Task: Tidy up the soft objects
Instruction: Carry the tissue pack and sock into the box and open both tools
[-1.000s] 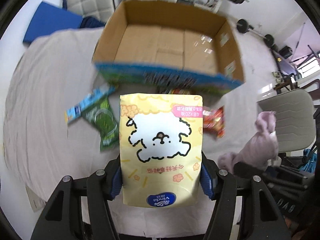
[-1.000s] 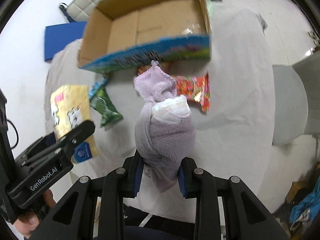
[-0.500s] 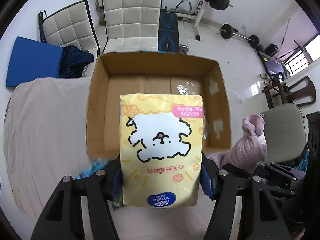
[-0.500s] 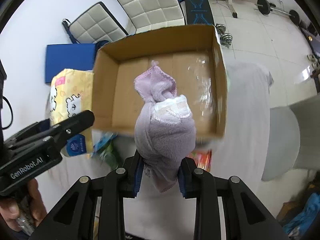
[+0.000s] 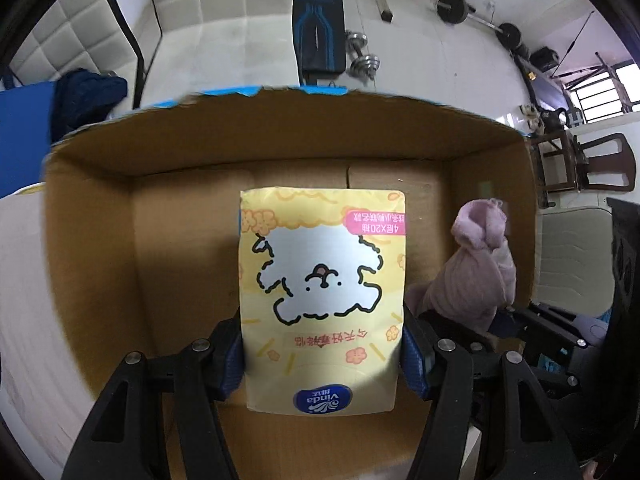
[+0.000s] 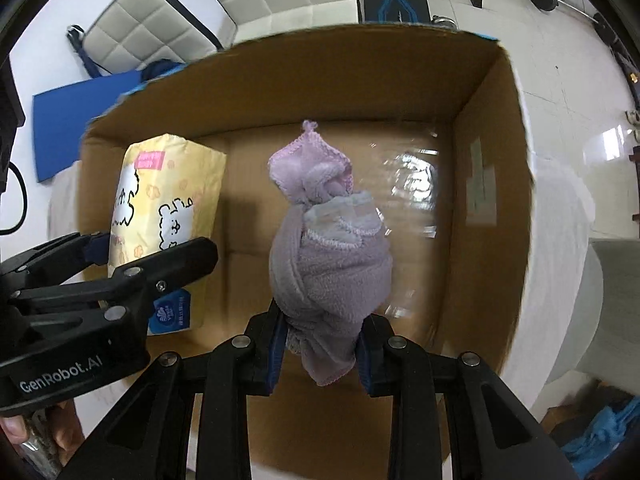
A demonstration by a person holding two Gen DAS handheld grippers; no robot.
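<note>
My left gripper [image 5: 322,354] is shut on a yellow tissue pack [image 5: 322,296] with a white cartoon dog, held inside the open cardboard box [image 5: 92,240]. My right gripper [image 6: 320,344] is shut on a bundled lilac towel [image 6: 326,252], also held inside the box [image 6: 488,184]. The tissue pack [image 6: 160,208] and the left gripper [image 6: 132,264] show at the left in the right wrist view. The towel [image 5: 476,268] shows at the right in the left wrist view. The box floor under both items looks bare.
The box stands on a table with a pale cloth [image 5: 20,300]. Beyond it are white padded chairs [image 5: 224,4], a blue mat [image 6: 80,96], a weight bench [image 5: 318,20] and dumbbells on the floor. A grey chair [image 5: 572,256] stands to the right.
Both grippers have moved forward and down from above the table into the box, each carrying its item. The snack packets on the cloth have gone out of view.
</note>
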